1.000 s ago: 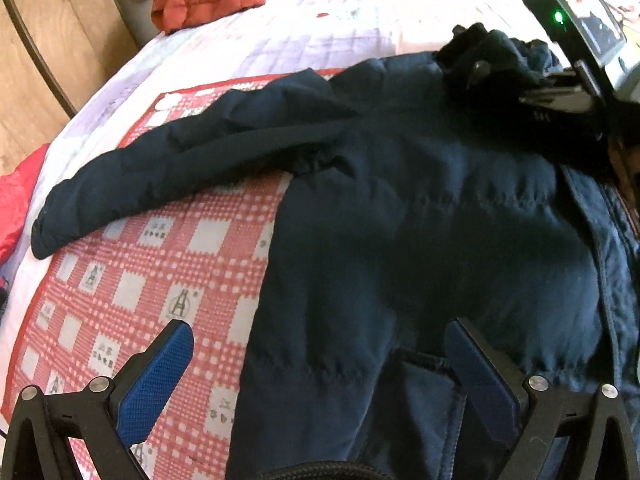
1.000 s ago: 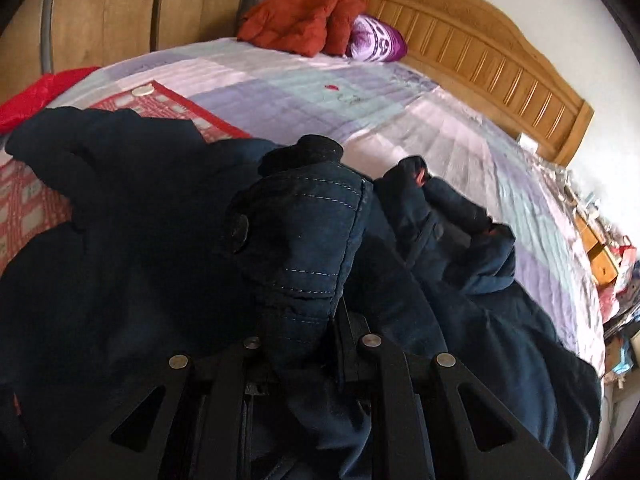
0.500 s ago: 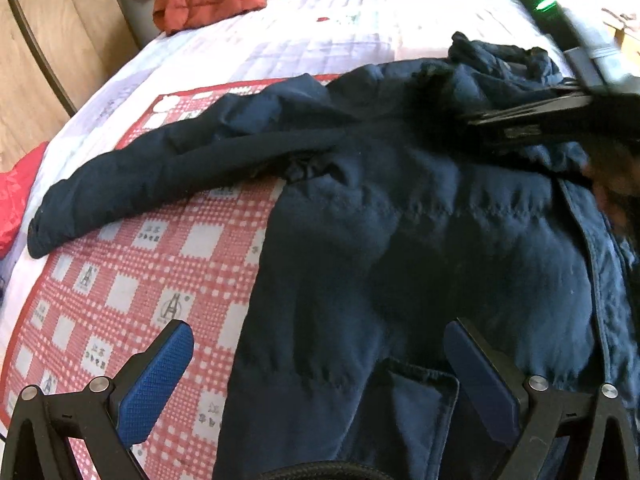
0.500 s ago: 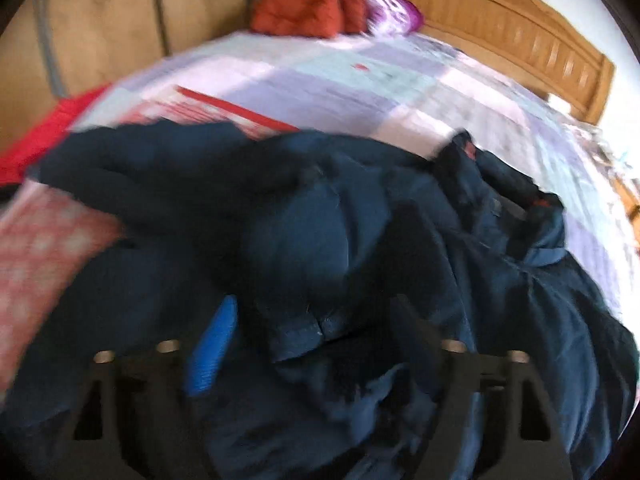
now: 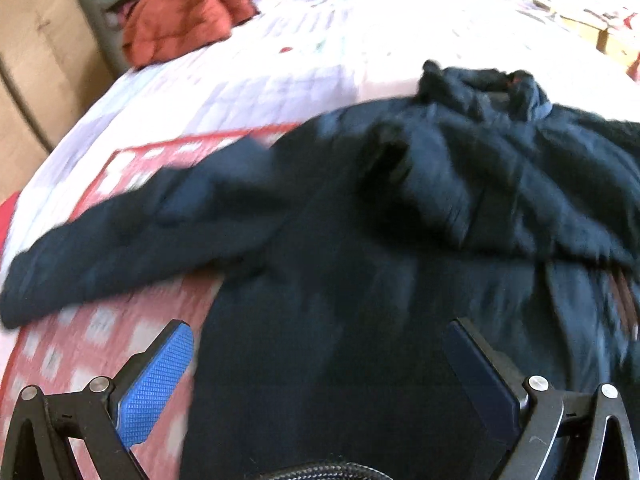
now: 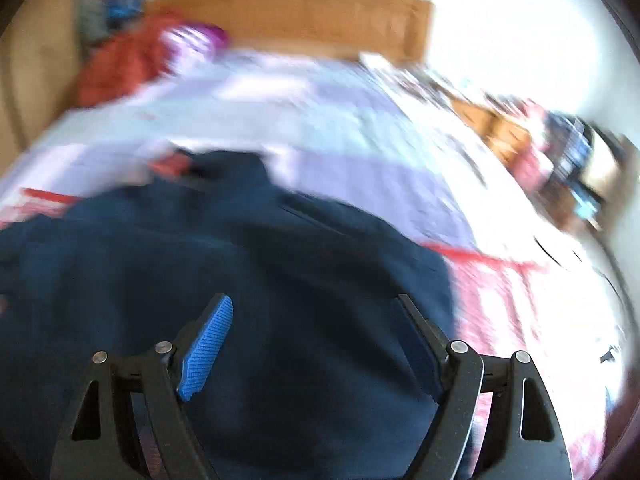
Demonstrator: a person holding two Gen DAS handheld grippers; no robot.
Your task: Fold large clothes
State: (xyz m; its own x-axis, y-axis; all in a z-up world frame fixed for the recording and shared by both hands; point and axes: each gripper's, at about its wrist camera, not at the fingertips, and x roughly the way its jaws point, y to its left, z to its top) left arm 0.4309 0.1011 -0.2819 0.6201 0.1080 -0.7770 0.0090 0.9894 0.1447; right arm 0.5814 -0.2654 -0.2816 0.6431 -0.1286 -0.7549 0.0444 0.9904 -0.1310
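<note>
Jacket (image 5: 360, 280), dark navy and padded, lies spread on a red checked blanket (image 5: 100, 340) on top of the bed (image 5: 320, 60). One sleeve (image 5: 120, 248) reaches out flat toward the left edge of the left wrist view, and the other sleeve (image 5: 460, 184) is already laid across the chest. The collar (image 5: 500, 88) points toward the headboard (image 6: 300, 8), so the long axis of the jacket runs away from both tools.

The left tool (image 5: 316, 376) hangs above the lower body of the jacket, jaws wide apart and empty. The right tool (image 6: 316, 344) is also wide apart and holds nothing, above the right side panel. In my judgement the outstretched sleeve is the next part to fold, and the left tool is nearer to it.

Both views are blurred. The hem is cut off below the tools, and the right wrist view does not show the sleeves clearly.
</note>
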